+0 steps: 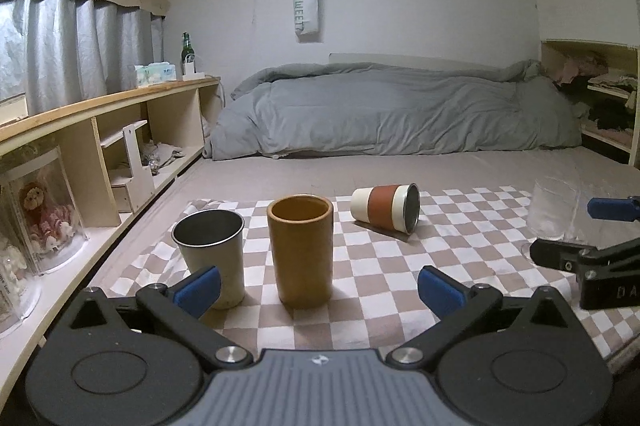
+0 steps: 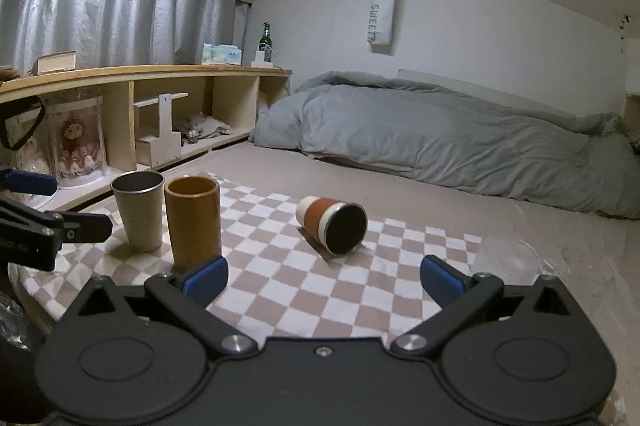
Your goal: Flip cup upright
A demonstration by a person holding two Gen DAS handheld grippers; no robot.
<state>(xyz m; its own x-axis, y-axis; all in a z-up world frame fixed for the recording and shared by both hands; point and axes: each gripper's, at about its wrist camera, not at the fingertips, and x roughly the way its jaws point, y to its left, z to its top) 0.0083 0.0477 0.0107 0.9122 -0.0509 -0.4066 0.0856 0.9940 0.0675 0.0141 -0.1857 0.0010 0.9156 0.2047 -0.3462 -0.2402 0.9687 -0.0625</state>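
Left to right, on the checkered cloth (image 1: 360, 290):

- Steel tumbler (image 1: 209, 250), upright, just beside the bamboo cup.
- Bamboo cup (image 1: 300, 250), upright, dead ahead of the left gripper (image 1: 318, 290); jaws wide apart, nothing between the pads.
- Banded cup (image 2: 332, 224), cream with a terracotta sleeve, lying on its side near mid-cloth, apart from the upright pair. Long axis roughly level, running from the closed base at far left to the dark open mouth at near right; in the right wrist view the mouth faces almost toward the camera.
- Clear glass (image 1: 554, 208), far right edge of the left view, close by the tip of the other tool.
- Right gripper (image 2: 324, 280): jaws wide apart, empty, the banded cup ahead and close to centred between the fingers.

Judged: right hand better lined up. Approach nearly end-on to the axis, so a grasp across the sleeve likely needs the wrist turned or a reach from the side.
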